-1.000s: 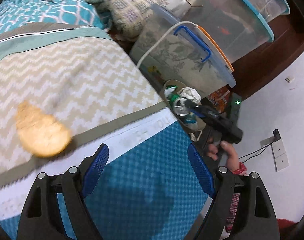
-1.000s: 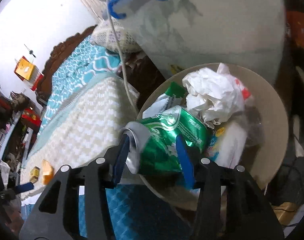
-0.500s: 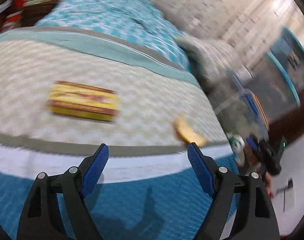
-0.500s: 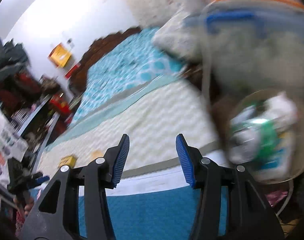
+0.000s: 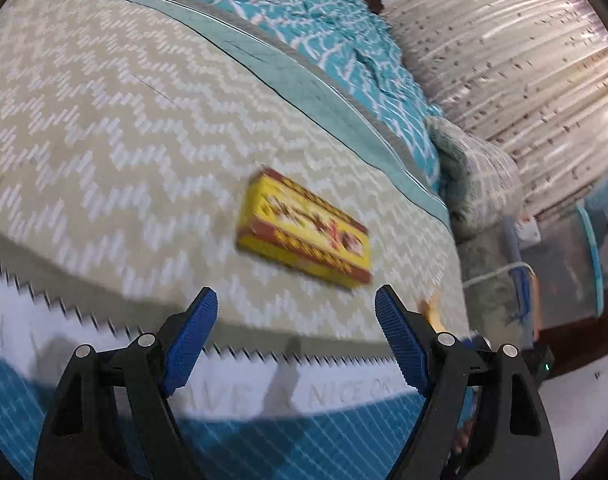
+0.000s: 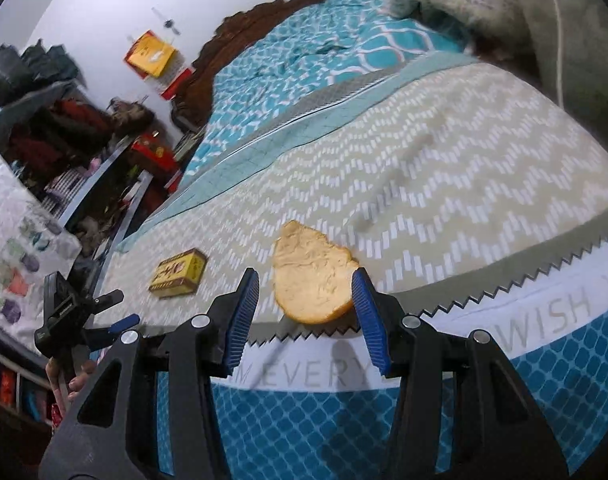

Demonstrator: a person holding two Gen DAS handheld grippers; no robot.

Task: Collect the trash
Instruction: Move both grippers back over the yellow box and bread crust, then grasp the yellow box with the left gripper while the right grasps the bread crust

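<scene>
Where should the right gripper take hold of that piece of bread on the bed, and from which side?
Probably across its narrower width, coming down from the near edge of the bed. The piece of bread lies flat, rounded crust end toward the right gripper, whose open jaws already frame that end. It looks soft, so close gently and low on the crust rim.

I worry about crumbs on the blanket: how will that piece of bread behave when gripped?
The bread looks soft and ragged-edged, so it would probably squash or shed crumbs under firm pads. It seems light. Lying flat on the blanket, it shouldn't roll.
</scene>
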